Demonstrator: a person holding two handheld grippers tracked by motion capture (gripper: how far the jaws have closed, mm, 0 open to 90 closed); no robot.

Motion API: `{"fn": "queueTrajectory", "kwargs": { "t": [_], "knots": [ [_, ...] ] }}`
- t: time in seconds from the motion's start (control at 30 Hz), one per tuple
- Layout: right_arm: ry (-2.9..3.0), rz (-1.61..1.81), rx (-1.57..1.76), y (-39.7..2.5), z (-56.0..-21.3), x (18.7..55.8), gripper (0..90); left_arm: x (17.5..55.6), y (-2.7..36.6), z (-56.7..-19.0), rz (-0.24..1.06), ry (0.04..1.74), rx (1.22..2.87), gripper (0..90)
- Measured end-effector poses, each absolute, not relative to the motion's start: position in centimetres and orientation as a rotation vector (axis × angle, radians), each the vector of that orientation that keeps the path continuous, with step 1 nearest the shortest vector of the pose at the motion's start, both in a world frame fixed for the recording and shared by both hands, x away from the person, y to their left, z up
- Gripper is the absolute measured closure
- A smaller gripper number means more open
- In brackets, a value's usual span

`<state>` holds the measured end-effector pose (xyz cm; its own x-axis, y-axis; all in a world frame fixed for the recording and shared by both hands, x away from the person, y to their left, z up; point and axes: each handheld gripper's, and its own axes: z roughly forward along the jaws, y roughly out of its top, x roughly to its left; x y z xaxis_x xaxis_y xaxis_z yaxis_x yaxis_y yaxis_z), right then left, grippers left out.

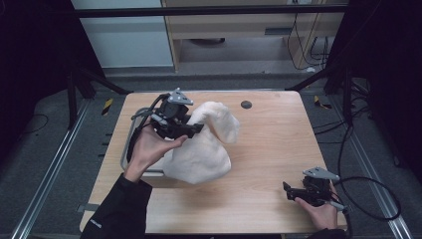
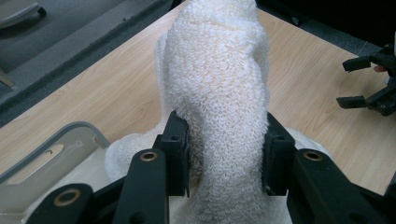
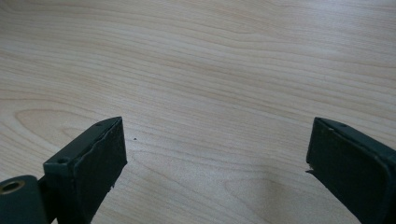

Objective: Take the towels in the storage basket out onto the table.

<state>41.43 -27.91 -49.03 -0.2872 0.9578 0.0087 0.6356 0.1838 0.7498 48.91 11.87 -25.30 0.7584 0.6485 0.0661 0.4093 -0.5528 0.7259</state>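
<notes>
While lifted — towel [image 2: 219,93] in left hand-held gripper [image 2: 226,158].

A light wooden worktop [image 1: 268,149] with rounded corners and a pale grain is seen from above. A cream-white terry towel [image 1: 204,149] is heaped on its left half, its lower folds resting on the wood. A shallow grey plastic tray [image 1: 130,149] is lain at the left edge, partly covered by the towel. A small dark round disc [image 1: 246,104] is set near the far edge.
</notes>
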Motion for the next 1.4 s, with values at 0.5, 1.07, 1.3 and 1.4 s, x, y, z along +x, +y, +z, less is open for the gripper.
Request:
{"fn": "queueTrajectory", "kwargs": {
  "t": [0.5,1.07,1.3,1.4],
  "knots": [
    [1.998,0.913,1.485,-28.0,-49.0,41.4,5.0,50.3,8.7,-27.3,0.407,0.791,2.227,61.1],
    [1.995,0.92,1.478,-28.0,-48.9,41.2,5.0,51.0,4.6,-28.2,0.398,0.762,2.223,61.1],
    [1.99,0.924,1.481,-28.1,-48.9,41.2,5.0,50.4,3.7,-26.2,0.409,0.718,2.213,61.2],
    [1.99,0.93,1.491,-28.1,-48.9,41.1,5.0,50.4,3.2,-26.0,0.415,0.712,2.217,61.1]
  ]
}}
